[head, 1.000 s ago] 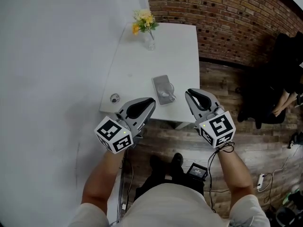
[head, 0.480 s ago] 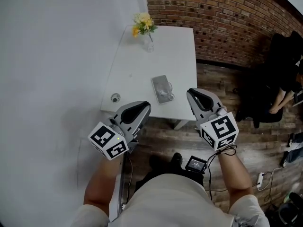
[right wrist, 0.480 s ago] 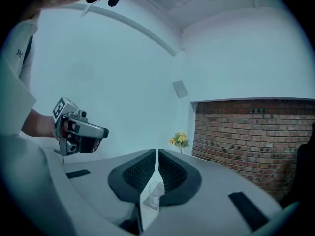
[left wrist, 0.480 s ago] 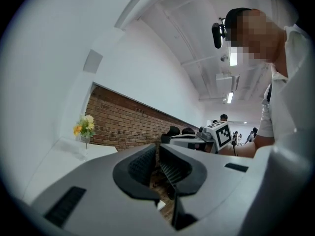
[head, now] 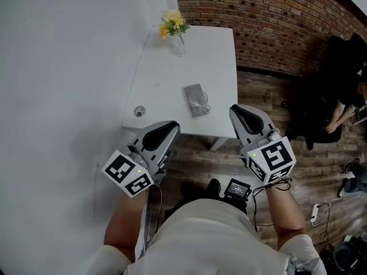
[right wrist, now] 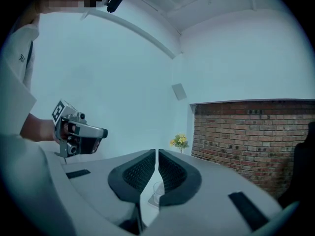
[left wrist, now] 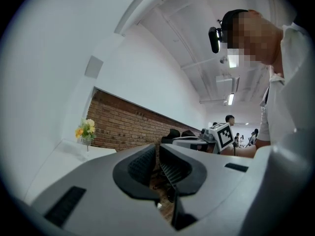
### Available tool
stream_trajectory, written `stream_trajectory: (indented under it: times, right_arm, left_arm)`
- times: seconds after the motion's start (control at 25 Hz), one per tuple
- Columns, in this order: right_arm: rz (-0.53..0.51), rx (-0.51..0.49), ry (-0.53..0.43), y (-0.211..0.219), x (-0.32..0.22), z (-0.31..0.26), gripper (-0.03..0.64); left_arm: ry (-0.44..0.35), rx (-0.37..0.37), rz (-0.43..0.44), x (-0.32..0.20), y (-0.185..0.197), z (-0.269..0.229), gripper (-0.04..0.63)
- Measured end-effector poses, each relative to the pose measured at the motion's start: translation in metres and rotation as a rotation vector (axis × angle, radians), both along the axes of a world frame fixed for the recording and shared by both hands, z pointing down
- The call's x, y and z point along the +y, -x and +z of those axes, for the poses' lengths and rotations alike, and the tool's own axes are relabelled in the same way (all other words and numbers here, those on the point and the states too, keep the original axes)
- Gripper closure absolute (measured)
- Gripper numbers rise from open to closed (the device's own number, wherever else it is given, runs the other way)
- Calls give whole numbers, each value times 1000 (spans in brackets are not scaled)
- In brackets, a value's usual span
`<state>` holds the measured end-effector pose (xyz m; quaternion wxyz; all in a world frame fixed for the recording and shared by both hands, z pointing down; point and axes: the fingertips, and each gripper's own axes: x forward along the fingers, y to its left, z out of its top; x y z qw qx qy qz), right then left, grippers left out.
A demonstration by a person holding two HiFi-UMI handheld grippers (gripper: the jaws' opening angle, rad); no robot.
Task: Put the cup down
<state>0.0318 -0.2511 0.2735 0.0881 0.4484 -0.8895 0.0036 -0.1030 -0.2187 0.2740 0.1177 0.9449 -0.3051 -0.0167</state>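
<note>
Clear glass cup (head: 199, 102) stands upright, mouth up, on a grey mat (head: 190, 91) mid white table (head: 172, 67). Left gripper (head: 174, 125) and right gripper (head: 235, 110) are both closed and empty, just off the table's near edge.

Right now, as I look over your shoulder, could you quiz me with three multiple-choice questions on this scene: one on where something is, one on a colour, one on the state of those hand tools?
1. Where does the glass cup stand?
A) on the grey mat on the white table
B) on a wall shelf
C) between the right gripper's jaws

2. What colour are the flowers in the vase?
A) red
B) yellow and white
C) blue

3. How do the jaws of the left gripper and the right gripper stand?
A) both wide apart
B) both closed on nothing
C) left closed on the cup

Answers:
1 A: the cup sits on the mat, apart from both grippers.
2 B: the blooms at the table's far end are yellow and pale.
3 B: each gripper view shows its pads together with nothing between.
</note>
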Motion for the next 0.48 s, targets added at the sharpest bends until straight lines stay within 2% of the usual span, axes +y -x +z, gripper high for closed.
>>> stream_trajectory:
  times: [0.2, 0.48]
  right_arm:
    - [19, -22, -1, -8, 15, 0, 584]
    - [27, -68, -52, -15, 36, -5, 584]
  left_arm:
    - [-4, -34, 6, 14, -2, 5, 563]
    - [32, -36, 6, 26, -1, 17, 563]
